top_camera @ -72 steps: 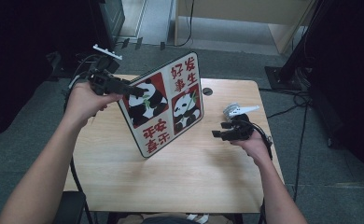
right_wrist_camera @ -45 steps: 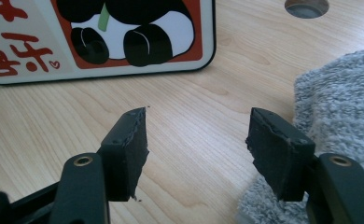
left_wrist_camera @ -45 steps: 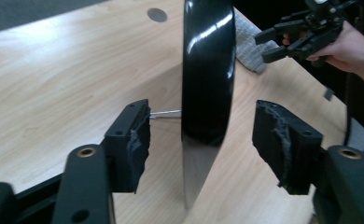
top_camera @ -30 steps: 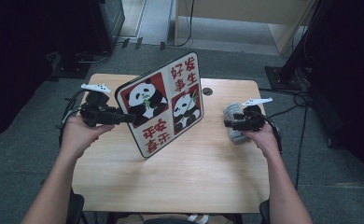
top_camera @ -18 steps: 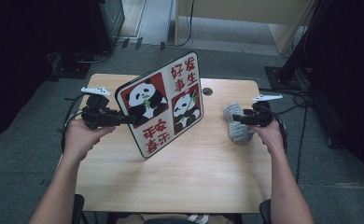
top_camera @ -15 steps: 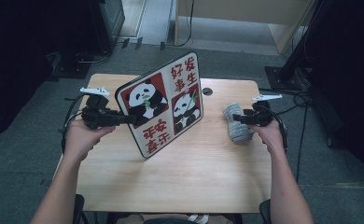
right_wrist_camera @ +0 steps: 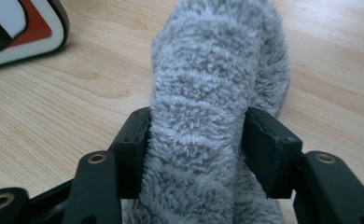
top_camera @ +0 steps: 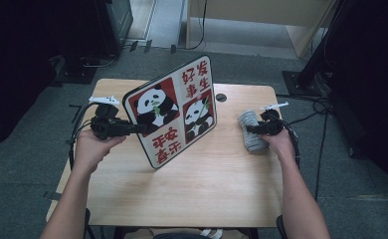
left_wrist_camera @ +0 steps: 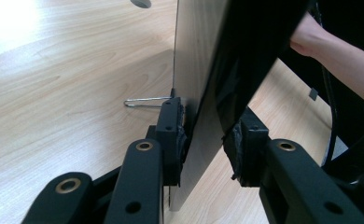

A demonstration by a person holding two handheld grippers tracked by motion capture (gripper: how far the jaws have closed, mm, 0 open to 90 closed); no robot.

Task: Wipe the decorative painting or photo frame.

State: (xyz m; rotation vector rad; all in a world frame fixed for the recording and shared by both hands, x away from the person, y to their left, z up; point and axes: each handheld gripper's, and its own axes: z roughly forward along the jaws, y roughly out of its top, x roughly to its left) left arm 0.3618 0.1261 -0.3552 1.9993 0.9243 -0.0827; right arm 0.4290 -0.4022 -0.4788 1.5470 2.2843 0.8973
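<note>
Left gripper (top_camera: pixel 132 128) closing on the left edge of the upright rectangular panda picture board (top_camera: pixel 174 109), pads either side, at the middle of the light wooden table (top_camera: pixel 207 184). Right gripper (right_wrist_camera: pixel 196 135) closing, pinching the fluffy grey rolled cloth (right_wrist_camera: pixel 217 93) lying right of the board.

panda board (top_camera: pixel 174 115) stands mid-table (top_camera: pixel 207 194); rolled cloth (top_camera: pixel 250 130) lies to its right.

One panda board (top_camera: pixel 174 112), one grey fluffy cloth (top_camera: pixel 250 130), two tools, one wooden table (top_camera: pixel 192 189).
</note>
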